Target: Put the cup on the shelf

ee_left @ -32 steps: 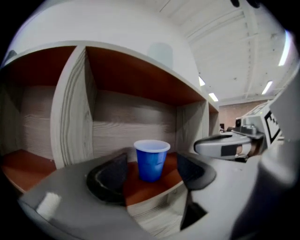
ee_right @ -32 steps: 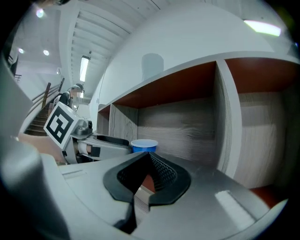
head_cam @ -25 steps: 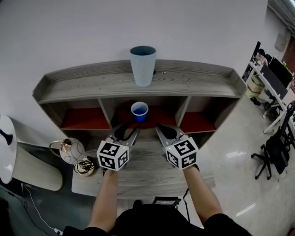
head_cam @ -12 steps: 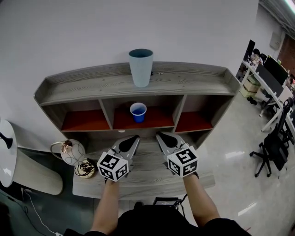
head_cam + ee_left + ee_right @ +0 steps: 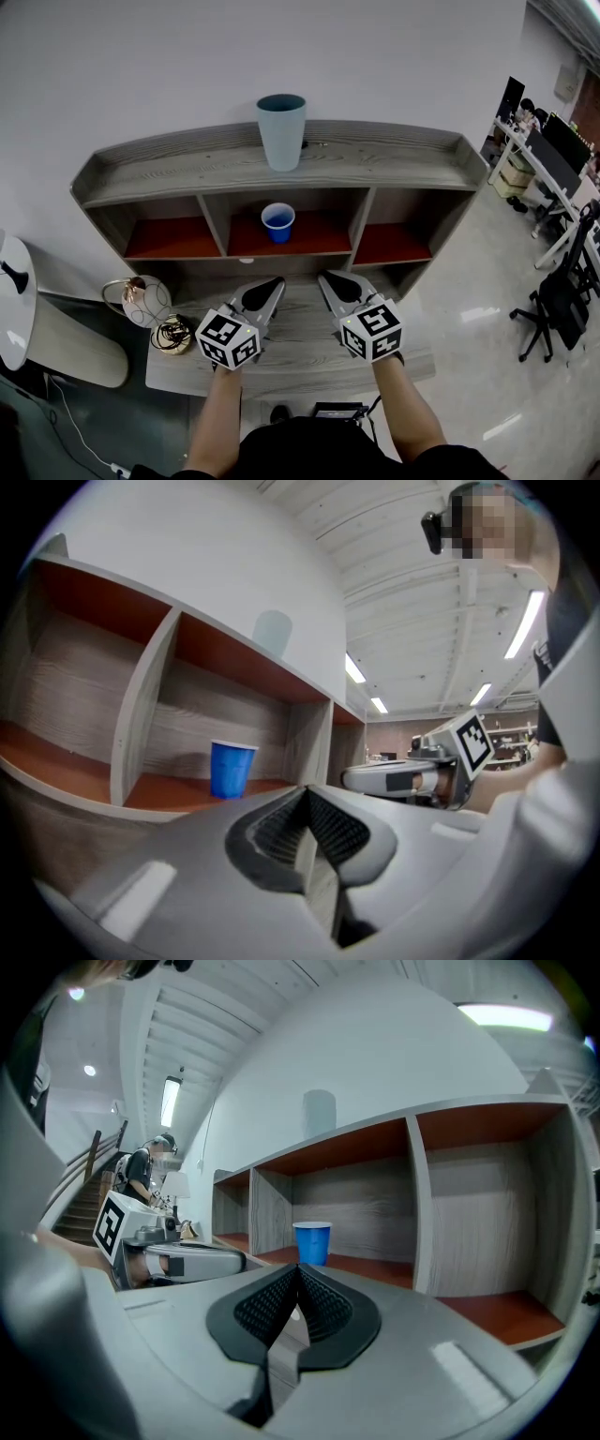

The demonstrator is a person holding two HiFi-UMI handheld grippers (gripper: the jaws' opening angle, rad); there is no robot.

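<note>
The blue cup (image 5: 278,223) is already standing upright in the middle compartment of the shelf (image 5: 403,167), on the red floor of it and touching neither side wall. It is sitting a little back from the front edge, which I think is keeping it safe from being pushed off. Judging from this, the task is looking finished.

Both hands are hovering over the table (image 5: 300,361) below the shelf. The left gripper (image 5: 273,282) is pointing level toward the cup, which is at about 12 o'clock from it. Its jaws are pressing fully together with nothing between them. The right gripper (image 5: 327,277), just beside it at 3 o'clock, is showing the same: jaws together and holding nothing. I believe they are closed and low because nothing more is waiting to be carried.

A taller pale-blue vessel (image 5: 281,131) is standing on the top board, at 12 o'clock from the blue cup. It is probably another cup, but its form is not clear enough to say.
</note>
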